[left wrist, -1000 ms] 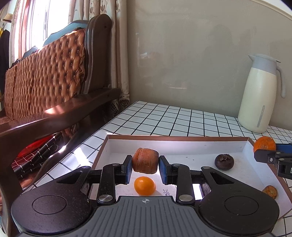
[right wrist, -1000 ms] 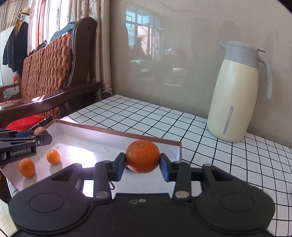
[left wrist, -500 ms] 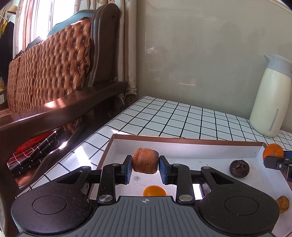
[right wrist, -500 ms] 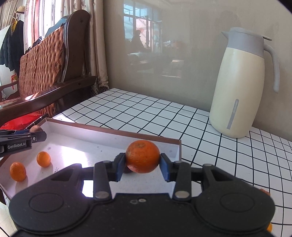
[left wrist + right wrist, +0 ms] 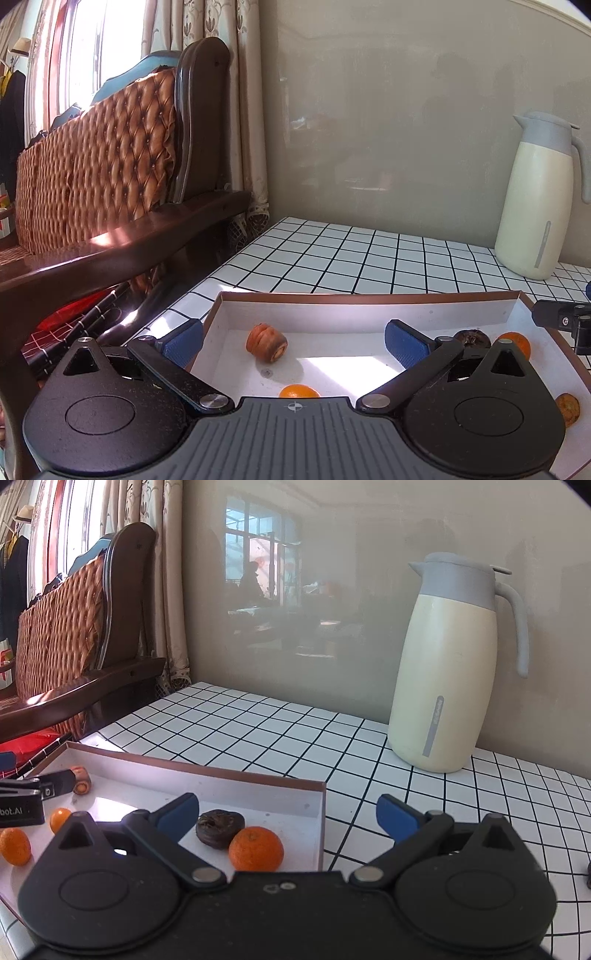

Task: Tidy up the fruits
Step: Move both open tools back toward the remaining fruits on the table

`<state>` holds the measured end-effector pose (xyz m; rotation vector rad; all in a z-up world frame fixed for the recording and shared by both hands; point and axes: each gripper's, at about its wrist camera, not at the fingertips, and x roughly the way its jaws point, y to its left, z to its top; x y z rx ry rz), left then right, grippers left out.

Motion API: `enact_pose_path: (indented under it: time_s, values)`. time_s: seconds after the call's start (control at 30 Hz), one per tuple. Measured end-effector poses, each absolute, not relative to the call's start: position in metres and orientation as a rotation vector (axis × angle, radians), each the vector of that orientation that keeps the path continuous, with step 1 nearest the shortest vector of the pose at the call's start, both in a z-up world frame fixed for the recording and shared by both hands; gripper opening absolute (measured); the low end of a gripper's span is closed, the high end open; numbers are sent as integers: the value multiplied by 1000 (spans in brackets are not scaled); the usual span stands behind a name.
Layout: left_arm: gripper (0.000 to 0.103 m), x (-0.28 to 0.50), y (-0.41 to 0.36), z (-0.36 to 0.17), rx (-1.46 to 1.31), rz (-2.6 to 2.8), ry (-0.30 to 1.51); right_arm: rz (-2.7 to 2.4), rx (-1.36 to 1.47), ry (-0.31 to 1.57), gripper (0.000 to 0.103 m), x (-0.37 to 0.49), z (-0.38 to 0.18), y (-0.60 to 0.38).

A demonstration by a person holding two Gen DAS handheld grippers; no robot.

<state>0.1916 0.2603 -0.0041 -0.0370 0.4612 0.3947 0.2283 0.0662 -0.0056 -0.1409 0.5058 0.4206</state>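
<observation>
A white tray (image 5: 369,301) with a brown rim sits on the tiled table. My left gripper (image 5: 293,343) has its jaws opening wide, and no pad touches anything. A ribbed brown fruit (image 5: 266,343) lies loose on the tray floor just beyond them. A small orange (image 5: 299,390) peeks out under the gripper body. My right gripper (image 5: 287,816) is opening too, with its pads bare. Under it an orange (image 5: 256,849) rests in the tray's right corner beside a dark wrinkled fruit (image 5: 219,827). Two small oranges (image 5: 14,846) lie at the left.
A cream thermos jug (image 5: 447,664) stands on the tiles at the back right by the wall. A wooden sofa with a quilted cushion (image 5: 110,166) borders the table on the left. A dried brown piece (image 5: 567,408) lies at the tray's right side.
Both grippers went from shut to wide open. The brown fruit left the left pads and the orange left the right pads; both now lie in the tray.
</observation>
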Motion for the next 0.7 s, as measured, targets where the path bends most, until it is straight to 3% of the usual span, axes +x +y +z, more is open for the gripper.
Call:
enact_pose_path:
  time_s: [0.7]
  values:
    - [103,157,221,10,-56,358,417,433,-127,498,97,197,9,44]
